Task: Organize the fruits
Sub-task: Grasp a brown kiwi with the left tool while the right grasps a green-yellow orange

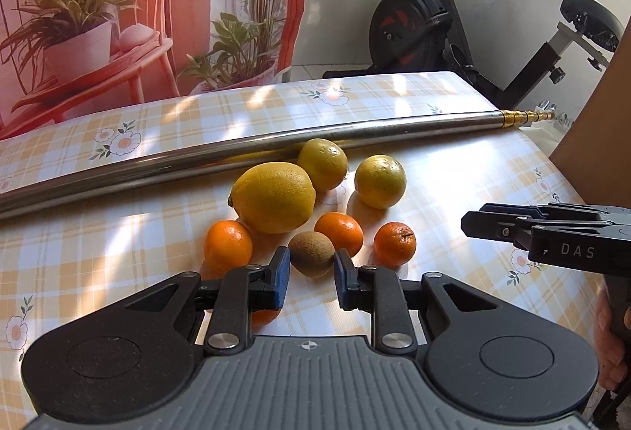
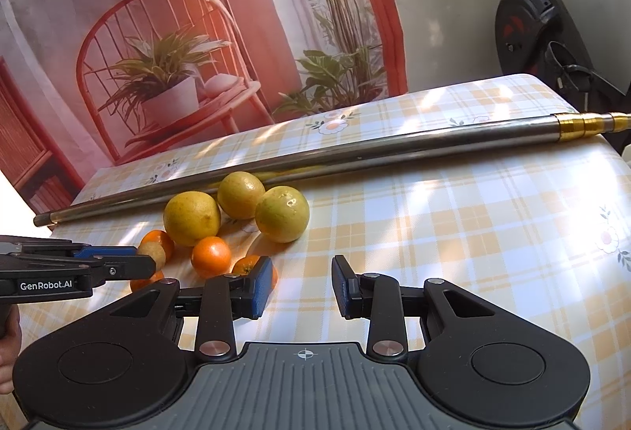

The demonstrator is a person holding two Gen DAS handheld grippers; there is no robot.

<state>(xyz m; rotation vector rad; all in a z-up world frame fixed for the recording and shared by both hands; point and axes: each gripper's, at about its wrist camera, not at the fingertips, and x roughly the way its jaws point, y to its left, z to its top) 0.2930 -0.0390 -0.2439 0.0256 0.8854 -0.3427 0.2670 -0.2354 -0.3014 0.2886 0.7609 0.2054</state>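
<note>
Fruit cluster on a checked tablecloth (image 1: 453, 173), with both hand-held grippers at the near edge.

The left gripper (image 1: 311, 274) is open, its blue pads flanking the brown kiwi (image 1: 311, 252) without visibly touching it. In the left wrist view three mandarins sit around the kiwi: one at its 9 o'clock (image 1: 228, 244), one at 1 o'clock (image 1: 340, 232) and one at 3 o'clock (image 1: 395, 243). A further orange fruit shows partly beneath the left finger (image 1: 280, 272). Beyond lie a large lemon (image 1: 274, 196) at 11 o'clock and two yellow-green citrus (image 1: 323, 163) (image 1: 379, 180), the far one resting against a long metal pole (image 1: 157, 163).

The right gripper (image 2: 301, 282) is likewise open and holds nothing. It hovers over bare cloth, with the nearest mandarin (image 2: 246, 266) just at its left pad.

Likely hazards:
- The kiwi is small and oval. An off-centre closure could squirt it forward into the mandarins.
- The fruits are crowded, so a finger may nudge a neighbour and set it rolling. The glossy cloth offers little resistance.
- The fruit under the left finger could be pressed or jammed if the gripper descends.
- No bowl or tray is visible, so the destination cannot be judged.
</note>
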